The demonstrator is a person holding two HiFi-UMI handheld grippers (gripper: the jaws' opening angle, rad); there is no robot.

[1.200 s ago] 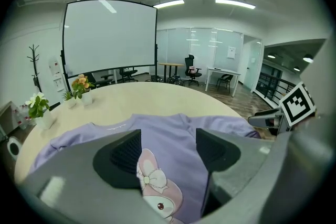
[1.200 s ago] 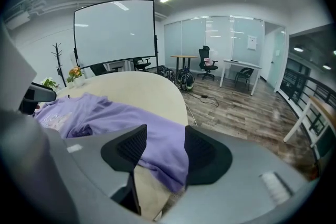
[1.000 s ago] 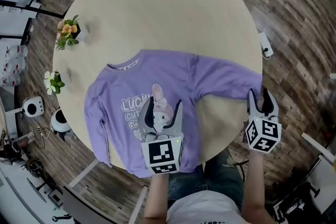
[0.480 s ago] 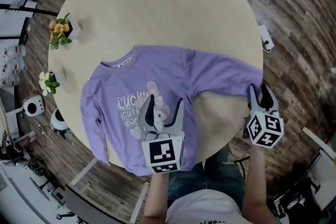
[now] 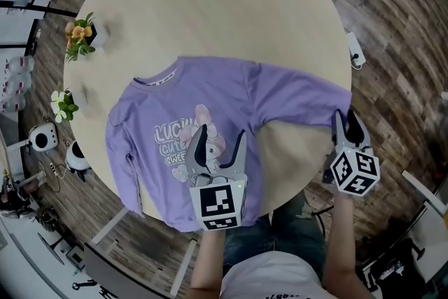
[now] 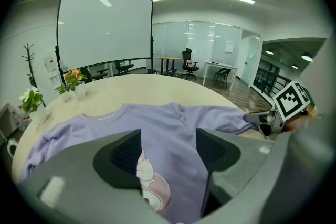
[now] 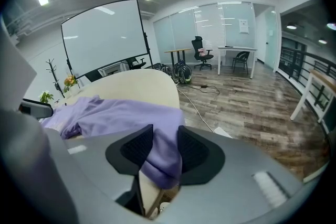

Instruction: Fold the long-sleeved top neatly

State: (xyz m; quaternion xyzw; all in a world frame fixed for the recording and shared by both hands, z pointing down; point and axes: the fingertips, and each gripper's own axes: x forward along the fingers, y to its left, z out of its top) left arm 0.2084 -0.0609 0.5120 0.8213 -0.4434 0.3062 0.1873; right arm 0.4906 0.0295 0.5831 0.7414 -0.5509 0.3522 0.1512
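Purple long-sleeved top [image 5: 189,115] lies flat, print side up, centre-left of frame on the round desk [image 5: 210,3], hem reaching the desk's lower edge. At lower centre the left gripper [image 5: 218,143] sits over the print, fingers wide apart, nothing between them. At the desk's right edge the right gripper [image 5: 345,124] has its fingers clamped on the cuff of the outstretched sleeve [image 5: 308,98]. Two flower pots [image 5: 78,38] at upper left.

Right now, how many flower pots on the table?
2: orange-flowered pot at the table's far left edge; white-flowered pot nearer, just left of the top. None seem hidden.
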